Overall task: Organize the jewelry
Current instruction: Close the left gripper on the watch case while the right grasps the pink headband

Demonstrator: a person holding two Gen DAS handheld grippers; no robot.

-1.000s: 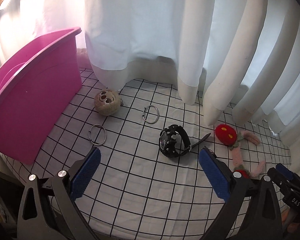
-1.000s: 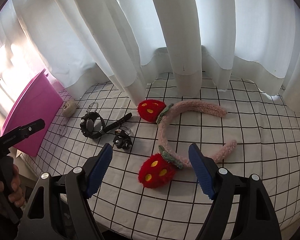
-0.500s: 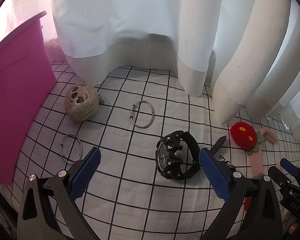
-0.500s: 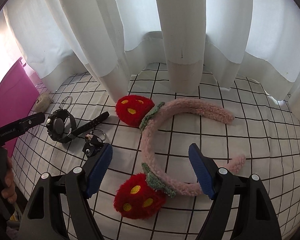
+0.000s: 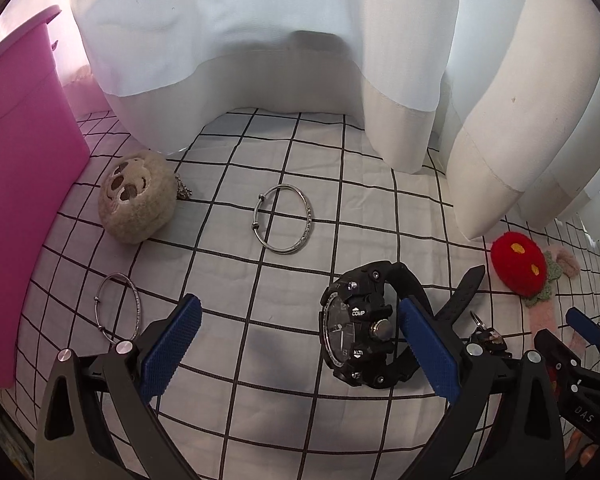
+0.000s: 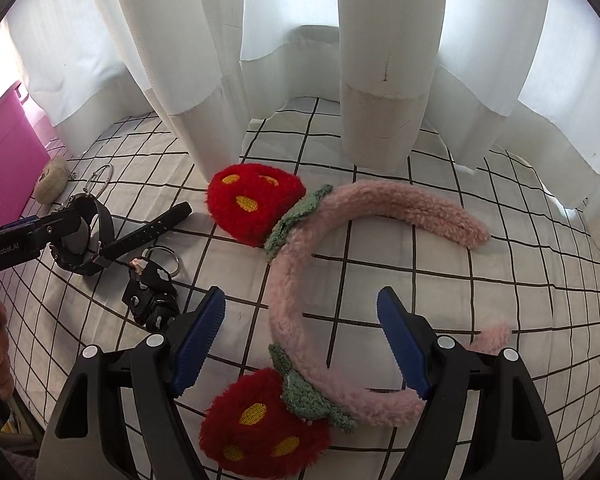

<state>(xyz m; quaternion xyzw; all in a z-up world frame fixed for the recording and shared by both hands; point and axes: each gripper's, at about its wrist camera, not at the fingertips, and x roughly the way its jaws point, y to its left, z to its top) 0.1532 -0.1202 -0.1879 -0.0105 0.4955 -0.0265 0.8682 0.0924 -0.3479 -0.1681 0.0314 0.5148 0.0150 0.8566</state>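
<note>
1. Both grippers are held wide open and empty: left gripper [image 5: 296,344], right gripper [image 6: 300,332].
2. Nothing is seen sorted yet. The watch [image 5: 364,328] lies by the left gripper's right pad; the headband [image 6: 340,280] lies between the right fingers.
3. Farther off lie two bangles [image 5: 284,220], a plush charm [image 5: 138,200] and the pink bin [image 5: 20,200].
4. Since the earlier frames, both grippers have been brought closer to watch and headband.

Both the left gripper [image 5: 298,344] and right gripper [image 6: 300,338] are black plastic with blue ridged pads [image 6: 198,342] and silver screws; white "GenRobot.AI" lettering marks the left's side, bare fingers behind.
</note>
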